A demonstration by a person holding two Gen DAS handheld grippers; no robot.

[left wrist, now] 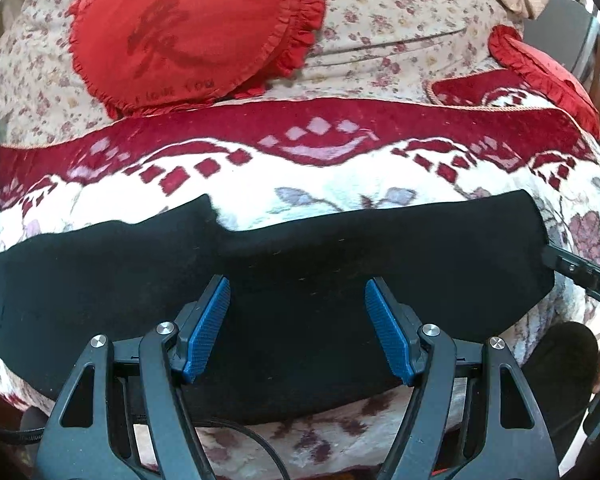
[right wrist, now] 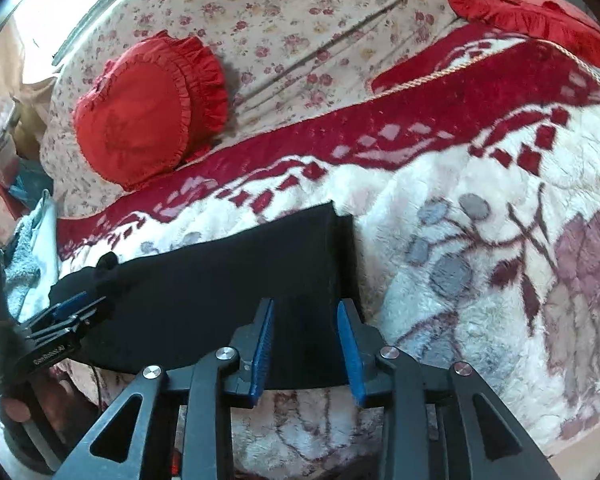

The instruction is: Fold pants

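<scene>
Plush floral blanket [left wrist: 340,196] bears flat, folded black pants [left wrist: 300,272].

Home bedroom: blanket-covered bed [left wrist: 340,184], cushions [left wrist: 188,36].

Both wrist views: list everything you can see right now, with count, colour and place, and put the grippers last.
pants: one pair, black, lying flat across the blanket's near edge
blanket: one, white with dark red border and flower print, under the pants
sheet: one, cream with small flowers, beyond the blanket
cushions: two, red, frilled; a heart-shaped one far left on the sheet, another at far right
left gripper: black with blue pads, open above the pants' middle
right gripper: black with blue pads, open over the pants' right end, nothing pinched
</scene>
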